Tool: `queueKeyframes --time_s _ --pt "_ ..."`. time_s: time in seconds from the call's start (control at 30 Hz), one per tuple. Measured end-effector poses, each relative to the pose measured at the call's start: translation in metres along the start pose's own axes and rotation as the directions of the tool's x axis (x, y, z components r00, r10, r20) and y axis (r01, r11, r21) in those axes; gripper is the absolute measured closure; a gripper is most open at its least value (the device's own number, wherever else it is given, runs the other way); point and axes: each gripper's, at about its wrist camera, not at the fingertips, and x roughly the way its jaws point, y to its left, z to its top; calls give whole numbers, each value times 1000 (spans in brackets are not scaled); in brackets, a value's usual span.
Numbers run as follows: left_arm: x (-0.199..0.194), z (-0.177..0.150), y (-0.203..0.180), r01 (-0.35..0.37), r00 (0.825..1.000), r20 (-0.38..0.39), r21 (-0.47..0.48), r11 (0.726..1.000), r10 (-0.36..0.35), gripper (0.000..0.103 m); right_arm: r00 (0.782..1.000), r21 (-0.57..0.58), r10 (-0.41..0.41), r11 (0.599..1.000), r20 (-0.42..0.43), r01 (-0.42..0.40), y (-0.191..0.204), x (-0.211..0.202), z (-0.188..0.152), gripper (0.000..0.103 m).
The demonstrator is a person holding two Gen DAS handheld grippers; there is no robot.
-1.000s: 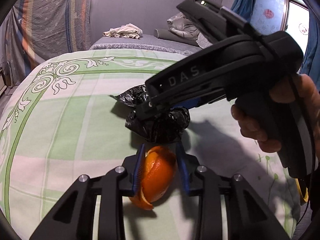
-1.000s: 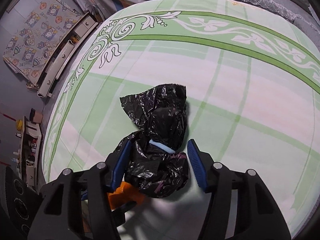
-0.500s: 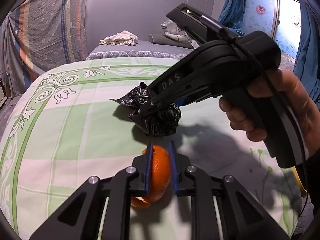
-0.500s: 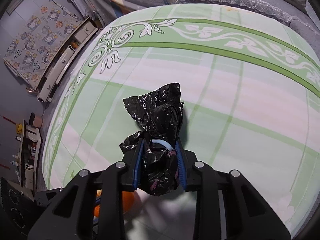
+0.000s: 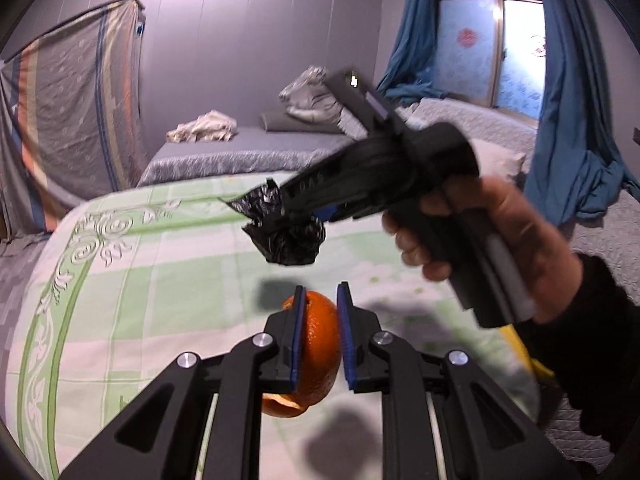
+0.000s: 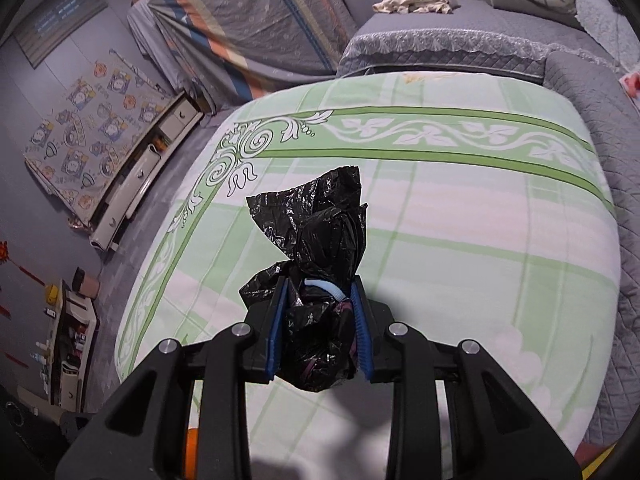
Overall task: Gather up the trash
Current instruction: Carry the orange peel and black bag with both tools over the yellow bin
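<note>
Above the green-and-white checked bedspread (image 6: 460, 216) I have both tools in the air, each with a piece of trash. My left gripper (image 5: 319, 338) is clamped on an orange peel (image 5: 318, 344): the two blue pads (image 5: 297, 344) press its sides, and a curl of peel hangs below them. The peel is clear of the cloth, with its shadow on the bedspread beneath it.

My right gripper (image 6: 319, 330) is clenched on a crumpled black plastic bag (image 6: 320, 248). The blue pads squeeze the lower bunch of the bag, and its loose top flares forward past the fingertips. A pale blue strip (image 6: 324, 286) shows in the folds between the pads. In the left wrist view the bag (image 5: 286, 228) hangs off the end of the right gripper (image 5: 316, 216), above the bedspread and apart from it, with a dark shadow on the cloth just beyond the peel. The hand (image 5: 480, 240) around that tool's grip shows there too, with a dark sleeve (image 5: 592, 344) behind it; this part of the picture is blurred.

Beyond the bedspread lies a grey bed (image 5: 240, 152) with a heap of pale cloth (image 5: 204, 130) and pillows (image 5: 308, 96) on it. Blue curtains (image 5: 568, 128) hang by the window (image 5: 492, 40) on the right. Low drawers (image 6: 140, 184) stand on the floor to the left.
</note>
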Motion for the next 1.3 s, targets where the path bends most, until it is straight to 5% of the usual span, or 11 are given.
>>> queueKeyframes --time_s 0.77,1.03,1.3 --pt "-74 11 -123 177 971 133 155 972 -198 88 960 146 -13 989 281 -29 -72 -169 -86 75" --pt "-66 19 -164 242 955 123 193 951 -268 88 905 228 -115 973 411 20 -109 -232 -131 75" --pt "-53 23 -209 310 933 103 254 916 -345 88 819 329 -258 940 512 91 -145 -297 -192 75"
